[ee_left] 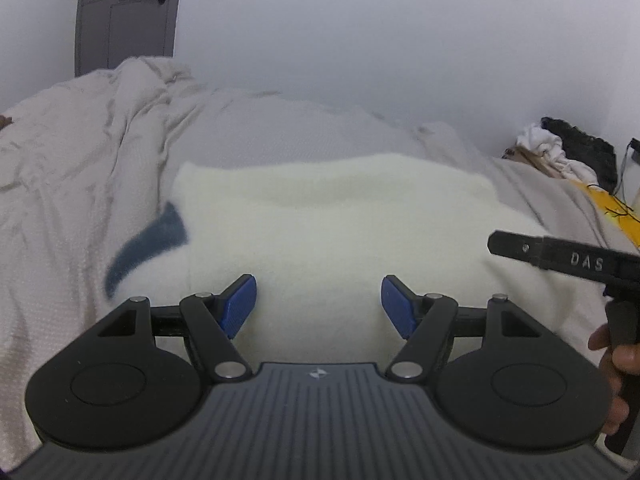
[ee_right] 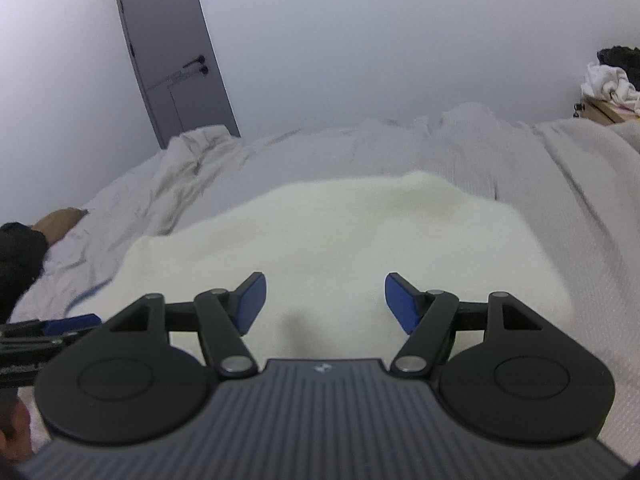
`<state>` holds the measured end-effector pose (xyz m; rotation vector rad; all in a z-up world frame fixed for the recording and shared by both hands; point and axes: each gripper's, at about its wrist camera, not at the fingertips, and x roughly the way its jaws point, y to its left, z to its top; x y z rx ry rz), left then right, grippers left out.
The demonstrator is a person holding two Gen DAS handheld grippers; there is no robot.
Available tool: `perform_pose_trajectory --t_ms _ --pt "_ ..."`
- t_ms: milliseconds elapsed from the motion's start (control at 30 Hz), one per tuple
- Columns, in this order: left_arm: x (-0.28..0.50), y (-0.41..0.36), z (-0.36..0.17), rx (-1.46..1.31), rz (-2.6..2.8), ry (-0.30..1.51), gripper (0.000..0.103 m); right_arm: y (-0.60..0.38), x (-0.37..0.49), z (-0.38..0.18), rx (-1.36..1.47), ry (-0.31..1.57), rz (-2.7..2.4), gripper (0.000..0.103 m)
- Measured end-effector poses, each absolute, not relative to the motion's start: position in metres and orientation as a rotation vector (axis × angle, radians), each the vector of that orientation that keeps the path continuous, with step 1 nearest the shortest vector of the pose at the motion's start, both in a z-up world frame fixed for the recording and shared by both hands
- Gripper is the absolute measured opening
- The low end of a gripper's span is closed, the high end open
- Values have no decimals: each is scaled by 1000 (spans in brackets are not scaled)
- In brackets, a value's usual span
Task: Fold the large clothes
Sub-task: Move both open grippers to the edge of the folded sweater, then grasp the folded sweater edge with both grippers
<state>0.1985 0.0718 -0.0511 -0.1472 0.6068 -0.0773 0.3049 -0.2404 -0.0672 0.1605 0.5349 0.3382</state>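
A cream fluffy garment (ee_left: 328, 232) lies folded into a thick rectangle on the bed; a dark blue cuff or trim (ee_left: 148, 244) sticks out at its left side. It also shows in the right wrist view (ee_right: 340, 236). My left gripper (ee_left: 319, 306) is open and empty, just above the garment's near edge. My right gripper (ee_right: 325, 304) is open and empty, also over the near edge. The right gripper's body shows at the right edge of the left wrist view (ee_left: 576, 260).
The bed is covered by a crumpled pale grey duvet (ee_left: 80, 168). A grey door (ee_right: 172, 52) stands in the far wall. A heap of white and black clothes (ee_left: 568, 152) lies on a stand at the far right. A brown pillow (ee_right: 60, 220) is at left.
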Motion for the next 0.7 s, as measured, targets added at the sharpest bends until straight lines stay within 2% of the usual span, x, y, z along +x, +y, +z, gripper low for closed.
perform_pose_trajectory --t_ms 100,300,500,633,700 --pt "209 73 -60 -143 -64 629 74 -235 313 -80 137 570 324 69" --pt "218 64 -73 -95 -55 662 79 -220 319 -101 94 598 301 76" --pt "203 68 -69 -140 -65 626 80 -219 312 -94 119 609 288 76" --pt "182 76 -61 -274 -98 636 80 -227 300 -84 175 642 312 75" --pt "170 89 -60 -441 -155 652 80 -232 294 -81 210 657 321 75"
